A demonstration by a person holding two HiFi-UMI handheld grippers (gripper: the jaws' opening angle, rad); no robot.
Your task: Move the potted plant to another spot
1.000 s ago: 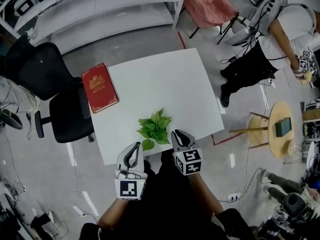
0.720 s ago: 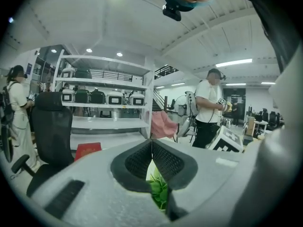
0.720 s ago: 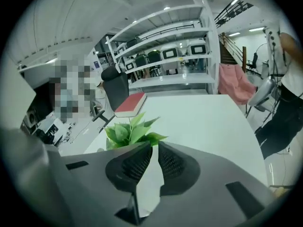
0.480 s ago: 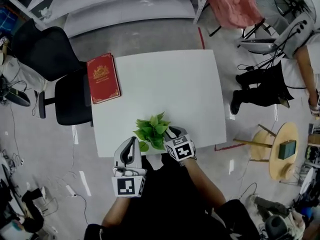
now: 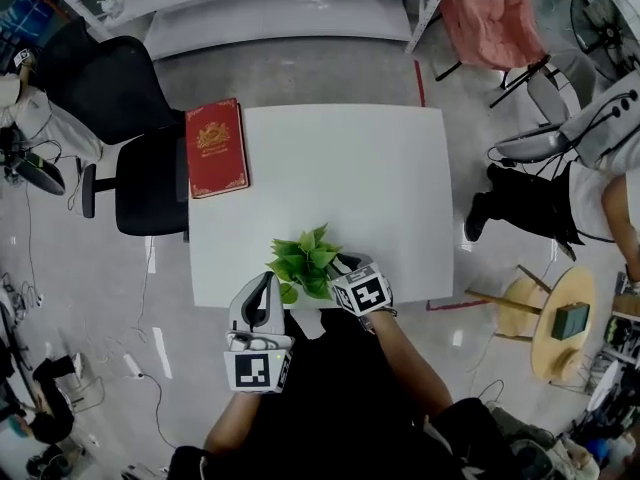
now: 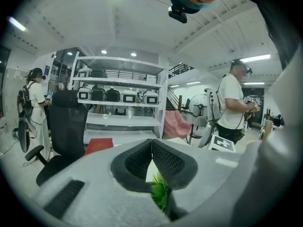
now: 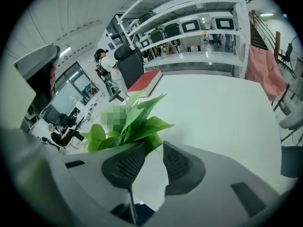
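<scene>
**A:** ok head view, L to R pls. what's far left?

**B:** black office chair [image 5: 125,133] at upper left, off the table. Next is a red book [image 5: 217,148] w/ gold print, lying flat at the upper-left corner of the white table [image 5: 360,168], along its left edge.

**A:** and the tongs?

**B:** left tongs [image 6: 151,142] are at the table's lower edge, a bit left of centre in the frame. They're clenched, pad tips touching, nothing in them afaict. You just see a bit of green through the gap below the tips.

**A:** where's the plant then?

**B:** potted plant [image 5: 305,260] is bottom centre of the table, close to the lower edge, w/ one set of tongs on each side. Only the leaves show. The pot's hidden under them, so idk how it stands.

**A:** right side?

**B:** right tongs [image 7: 152,145] are just right of the plant, up against the foliage, angled down. They're released: pads apart, they've just been opening, and only bare table shows in the gap. Leaves sit just past the left pad's tip, can't tell if they touch it. Not gripping anything.

**A:** anything further right?

**B:** pink cloth [image 5: 490,13] over a chair at upper right, and a person [image 5: 545,193] in dark trousers at the right edge. Both are off the table.
</scene>
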